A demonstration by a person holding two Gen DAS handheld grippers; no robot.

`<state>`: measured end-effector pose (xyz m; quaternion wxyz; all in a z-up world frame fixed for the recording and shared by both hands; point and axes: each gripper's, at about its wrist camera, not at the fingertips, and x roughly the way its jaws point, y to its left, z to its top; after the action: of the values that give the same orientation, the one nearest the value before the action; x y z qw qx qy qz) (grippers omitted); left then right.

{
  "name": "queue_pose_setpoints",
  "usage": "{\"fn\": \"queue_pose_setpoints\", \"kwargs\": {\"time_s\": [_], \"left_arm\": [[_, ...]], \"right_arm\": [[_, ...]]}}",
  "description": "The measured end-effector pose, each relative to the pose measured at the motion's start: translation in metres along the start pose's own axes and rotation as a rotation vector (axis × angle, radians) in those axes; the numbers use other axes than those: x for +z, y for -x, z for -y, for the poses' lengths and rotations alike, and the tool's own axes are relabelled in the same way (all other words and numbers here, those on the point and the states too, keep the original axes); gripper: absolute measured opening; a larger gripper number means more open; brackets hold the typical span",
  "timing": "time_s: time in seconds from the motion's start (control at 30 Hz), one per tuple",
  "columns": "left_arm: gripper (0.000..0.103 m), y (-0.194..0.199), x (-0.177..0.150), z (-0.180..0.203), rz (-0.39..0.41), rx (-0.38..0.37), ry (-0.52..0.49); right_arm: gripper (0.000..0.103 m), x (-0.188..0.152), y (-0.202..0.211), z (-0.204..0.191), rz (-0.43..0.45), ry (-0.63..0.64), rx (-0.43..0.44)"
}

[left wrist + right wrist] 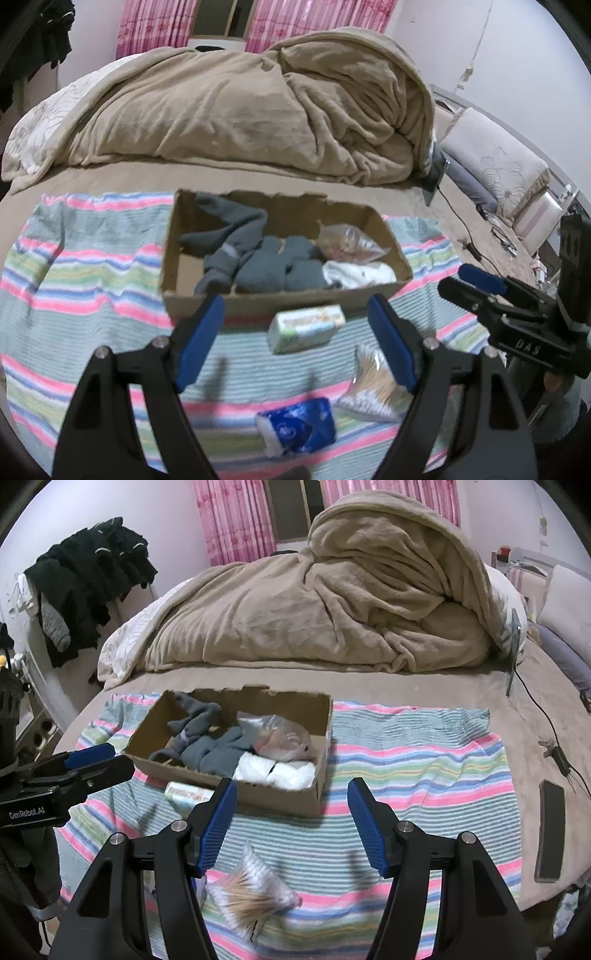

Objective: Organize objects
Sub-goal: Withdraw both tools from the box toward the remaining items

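**Both jaws spread over the striped towel, box half filled**

From your left wrist camera, the left hand-held gripper stands spread with nothing pinched; its blue pads frame a green-and-white packet that lies on the striped towel just in front of the cardboard box. Nearer the camera lie a blue-and-white wrapped pack and, to its right, a clear bag of cotton swabs, partly behind the right-hand pad. In the box you can see grey socks, a white cloth at the front right corner and a crinkled clear bag behind it. Your right hand-held gripper juts in from the right edge (side-on, so the gap between its fingers is hard to read here). A pillow lies far right on the bed.

From your right wrist camera, the right hand-held gripper is also spread and empty, hanging over bare towel. The swab bag sits low between its fingers, close to the left one. The blue-and-white pack is not visible here, and the green packet is mostly hidden behind the left pad. This view alone shows a dark phone at the bed's right edge, a cable and dark clothes hanging at the left wall. The beige blanket is heaped behind the box in both views.
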<state>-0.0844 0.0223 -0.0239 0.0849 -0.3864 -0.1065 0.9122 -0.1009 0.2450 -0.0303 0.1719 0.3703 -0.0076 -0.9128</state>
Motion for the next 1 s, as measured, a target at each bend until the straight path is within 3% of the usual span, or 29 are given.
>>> {"fn": "queue_pose_setpoints", "kwargs": {"time_s": [0.07,0.73,1.0], "left_arm": [[0.093,0.003,-0.007,-0.004,0.0,0.014,0.02],[0.093,-0.005,-0.065,-0.011,-0.092,0.027,0.036],[0.093,-0.025,-0.088,-0.006,-0.167,0.016,0.029]], "right_arm": [[0.066,-0.004,0.0,-0.002,-0.009,0.003,0.002],[0.066,-0.045,-0.012,-0.012,-0.098,0.005,0.026],[0.066,-0.062,-0.022,-0.009,-0.135,-0.008,0.039]]}}
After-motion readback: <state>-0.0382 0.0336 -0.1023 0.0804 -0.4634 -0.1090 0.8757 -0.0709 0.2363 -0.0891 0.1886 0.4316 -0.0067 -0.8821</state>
